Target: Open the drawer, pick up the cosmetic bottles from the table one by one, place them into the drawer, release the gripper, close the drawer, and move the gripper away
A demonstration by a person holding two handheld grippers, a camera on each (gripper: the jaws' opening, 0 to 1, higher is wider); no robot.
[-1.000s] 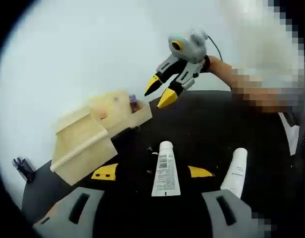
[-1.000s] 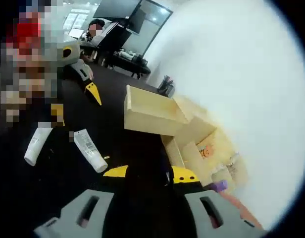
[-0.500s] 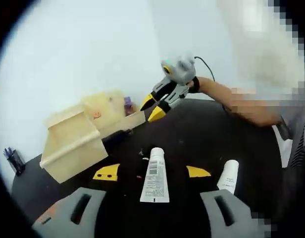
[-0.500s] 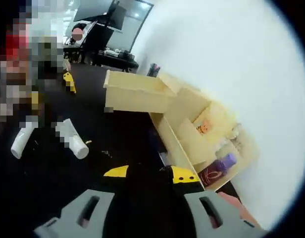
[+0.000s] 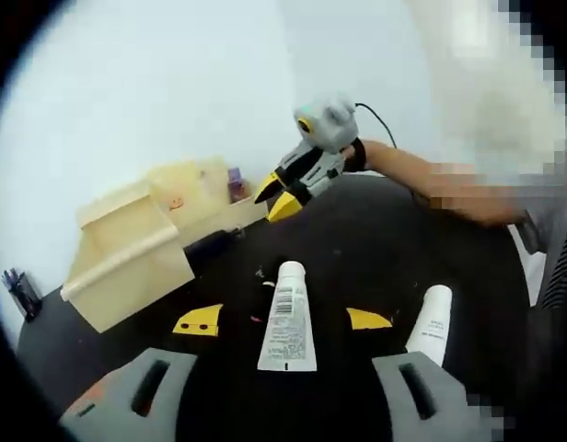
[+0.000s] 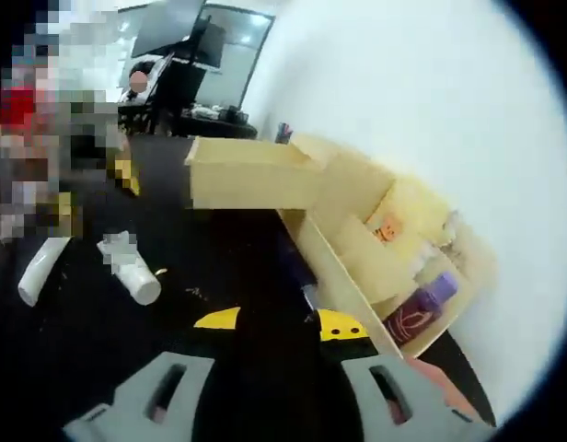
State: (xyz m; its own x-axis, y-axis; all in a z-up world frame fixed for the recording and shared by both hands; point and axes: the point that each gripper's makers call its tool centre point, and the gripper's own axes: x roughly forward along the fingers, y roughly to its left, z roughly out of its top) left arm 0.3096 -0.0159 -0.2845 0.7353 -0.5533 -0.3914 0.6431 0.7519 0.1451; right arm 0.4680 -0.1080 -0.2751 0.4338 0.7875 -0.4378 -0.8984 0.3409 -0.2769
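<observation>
On the black table (image 5: 394, 230) two white tubes lie near the left gripper (image 5: 283, 319), whose yellow-tipped jaws stand wide apart with nothing between them. One tube (image 5: 285, 316) lies in the gap between these jaws, its cap pointing away; the second tube (image 5: 431, 322) lies just beside the right-hand jaw, outside it. In the right gripper view both tubes are seen at the left, well apart from the wooden organizer (image 6: 357, 230).

The right gripper (image 5: 276, 195) reaches toward the organizer (image 5: 136, 249) in the left gripper view, and its tips are close to the low wooden tray at the front. In its own view the jaws look near to each other, but it cannot be told whether they are fully closed or hold something. The tray, which seems to be the drawer (image 6: 394, 276), is pulled out, and a purple bottle (image 6: 420, 311) already lies in it.

The step in hand seems to be the work at the drawer, with two tubes not yet put away. The next move would call for the left gripper to go down over the middle tube, close on its body, and carry it to the open drawer without hitting the front edge.
</observation>
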